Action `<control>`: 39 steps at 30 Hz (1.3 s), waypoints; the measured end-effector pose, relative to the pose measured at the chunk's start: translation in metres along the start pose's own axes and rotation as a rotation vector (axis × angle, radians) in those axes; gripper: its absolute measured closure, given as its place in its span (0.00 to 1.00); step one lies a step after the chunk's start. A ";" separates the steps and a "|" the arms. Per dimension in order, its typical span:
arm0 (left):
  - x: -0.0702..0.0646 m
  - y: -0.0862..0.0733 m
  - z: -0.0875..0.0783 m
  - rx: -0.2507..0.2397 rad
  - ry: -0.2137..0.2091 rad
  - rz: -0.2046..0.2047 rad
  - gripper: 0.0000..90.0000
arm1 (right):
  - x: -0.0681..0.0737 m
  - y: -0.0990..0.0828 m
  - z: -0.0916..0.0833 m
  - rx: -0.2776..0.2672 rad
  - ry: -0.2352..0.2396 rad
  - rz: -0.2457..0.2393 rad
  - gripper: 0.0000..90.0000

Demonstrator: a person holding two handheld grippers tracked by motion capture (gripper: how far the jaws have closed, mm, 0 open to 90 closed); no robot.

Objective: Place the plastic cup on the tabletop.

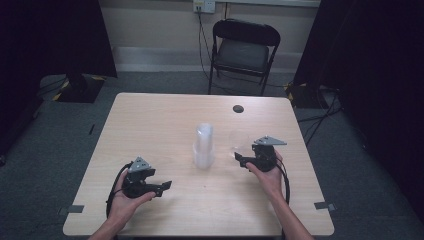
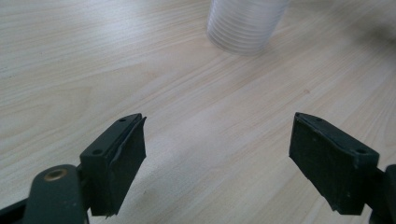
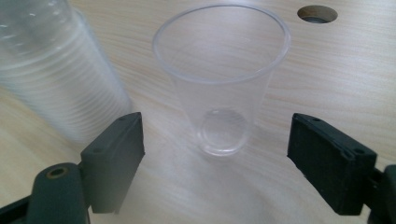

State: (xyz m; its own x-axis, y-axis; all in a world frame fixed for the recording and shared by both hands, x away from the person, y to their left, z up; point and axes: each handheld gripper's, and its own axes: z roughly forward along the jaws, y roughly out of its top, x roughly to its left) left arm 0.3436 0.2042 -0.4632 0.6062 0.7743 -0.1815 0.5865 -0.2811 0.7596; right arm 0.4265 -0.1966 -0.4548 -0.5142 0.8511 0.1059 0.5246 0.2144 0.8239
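Note:
A single clear plastic cup [image 3: 219,70] stands upright on the light wooden table [image 1: 160,120], also visible in the high view as a faint clear cup [image 1: 239,142]. My right gripper [image 3: 215,123] is open just in front of it; the pads sit on either side of its base without touching. To its left stands a tall stack of clear cups [image 3: 56,79], mid-table in the high view [image 1: 203,145]. My left gripper [image 1: 162,186] rests near the front left, held in a hand. It is open with bare wood between its pads [image 2: 217,121], and the stack [image 2: 245,25] stands farther ahead.
A round cable hole [image 1: 238,108] sits in the table's far right part, also in the right gripper view [image 3: 317,13]. A black folding chair [image 1: 243,50] stands beyond the far edge. Both forearms come in over the front edge.

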 end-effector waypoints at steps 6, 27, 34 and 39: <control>-0.001 -0.001 0.001 0.006 0.000 0.000 0.21 | 0.004 -0.002 -0.020 -0.003 0.011 0.000 0.20; -0.001 -0.002 0.003 0.008 0.034 -0.004 0.21 | 0.024 -0.034 -0.078 0.000 0.047 -0.035 0.23; -0.001 -0.002 0.004 0.018 0.036 0.001 0.21 | 0.016 -0.050 -0.087 0.009 0.024 0.008 0.24; 0.000 -0.002 0.005 0.022 0.033 -0.006 0.21 | 0.009 -0.055 -0.089 0.002 -0.014 0.026 0.24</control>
